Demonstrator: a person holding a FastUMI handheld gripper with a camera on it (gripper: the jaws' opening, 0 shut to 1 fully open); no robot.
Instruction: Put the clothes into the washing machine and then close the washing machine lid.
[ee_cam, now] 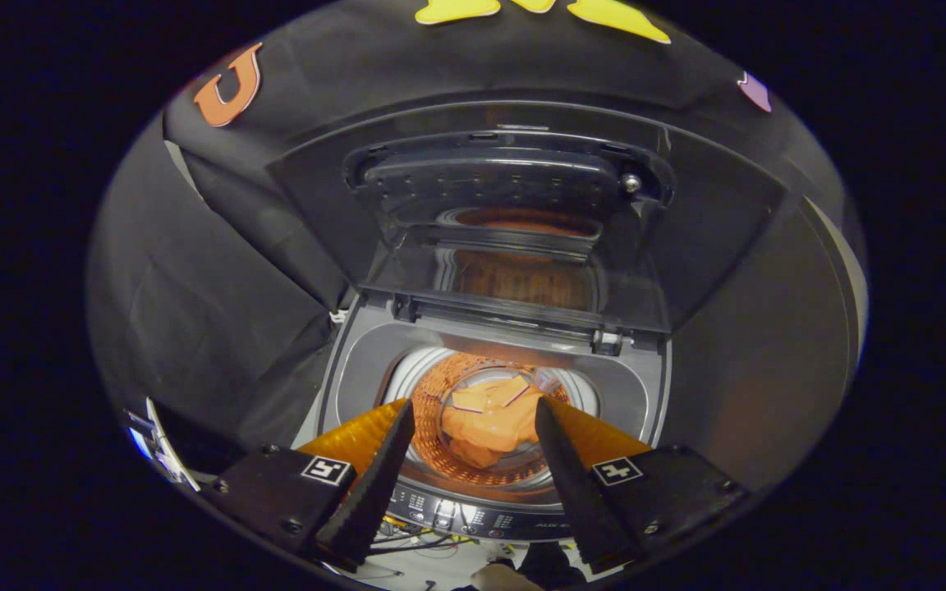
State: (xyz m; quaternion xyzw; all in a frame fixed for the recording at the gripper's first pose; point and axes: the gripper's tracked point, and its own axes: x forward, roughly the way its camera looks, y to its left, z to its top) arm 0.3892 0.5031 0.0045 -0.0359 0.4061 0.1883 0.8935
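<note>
An orange garment (489,423) lies crumpled at the bottom of the washing machine's drum (432,410), seen from above between my fingers. The machine's grey top deck (362,361) surrounds the round opening. Its dark lid (514,213) stands raised upright behind the opening, with the drum's orange glow mirrored in its window. My gripper (475,402) hovers above the opening, open, with nothing between its fingers (383,468).
The machine's control panel (473,517) runs along the near edge under the fingers, with some cables just below it. Black cloth walls hang to the left and right of the machine. A curved pale edge (847,271) shows at the far right.
</note>
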